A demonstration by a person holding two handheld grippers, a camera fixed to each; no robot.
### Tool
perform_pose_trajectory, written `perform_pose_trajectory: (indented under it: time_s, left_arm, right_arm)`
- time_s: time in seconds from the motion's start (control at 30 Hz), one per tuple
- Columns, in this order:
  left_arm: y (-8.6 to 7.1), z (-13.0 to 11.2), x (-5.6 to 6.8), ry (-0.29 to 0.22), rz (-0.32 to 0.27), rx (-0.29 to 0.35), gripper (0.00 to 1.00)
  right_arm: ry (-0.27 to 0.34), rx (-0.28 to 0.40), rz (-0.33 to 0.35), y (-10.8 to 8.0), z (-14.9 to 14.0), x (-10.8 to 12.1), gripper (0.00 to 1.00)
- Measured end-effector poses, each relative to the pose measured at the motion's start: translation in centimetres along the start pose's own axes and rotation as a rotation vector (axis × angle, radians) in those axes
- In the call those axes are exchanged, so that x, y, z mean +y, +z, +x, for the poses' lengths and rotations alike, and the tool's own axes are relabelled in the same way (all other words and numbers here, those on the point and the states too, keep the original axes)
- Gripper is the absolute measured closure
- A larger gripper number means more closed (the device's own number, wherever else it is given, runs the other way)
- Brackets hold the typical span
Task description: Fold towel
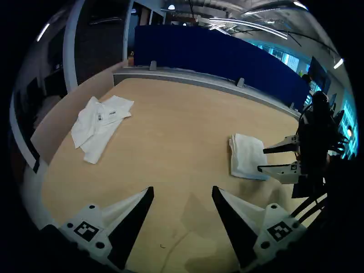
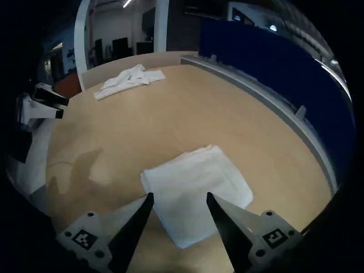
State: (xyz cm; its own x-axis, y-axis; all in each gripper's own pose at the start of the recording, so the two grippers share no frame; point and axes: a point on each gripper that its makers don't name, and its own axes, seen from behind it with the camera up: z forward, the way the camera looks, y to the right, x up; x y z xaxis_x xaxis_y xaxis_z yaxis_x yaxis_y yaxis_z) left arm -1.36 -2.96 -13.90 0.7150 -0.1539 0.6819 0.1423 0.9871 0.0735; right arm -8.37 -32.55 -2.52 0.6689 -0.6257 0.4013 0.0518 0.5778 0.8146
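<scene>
**Both jaws released, folded towel on the counter**

The right gripper (image 2: 179,195) reaches low toward the folded white towel (image 2: 200,182), jaws spread wide with their tips at its near edge, grasping nothing; whether they touch it I cannot tell. The left gripper (image 1: 182,195) hovers over the counter (image 1: 182,118), jaws wide apart and empty. A crumpled white cloth (image 1: 98,125) lies well apart from the towel

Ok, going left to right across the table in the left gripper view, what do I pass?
Crumpled white cloth → folded towel → right hand-held gripper, coming in from the right edge.
</scene>
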Motion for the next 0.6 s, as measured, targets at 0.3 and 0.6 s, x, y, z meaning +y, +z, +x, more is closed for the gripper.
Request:
perform_pose_trajectory:
  time_s: [0.3,0.6]
  left_arm:
    - [0.1,0.0,0.5,0.007,-0.004,0.000,0.05]
    - [0.4,-0.1,0.9,0.008,-0.011,-0.001,0.05]
  right_arm:
    - [0.082,-0.018,-0.048,-1.7,-2.9,0.5,0.08]
    - [0.149,-0.062,-0.066,-2.2,-6.6,0.0,0.08]
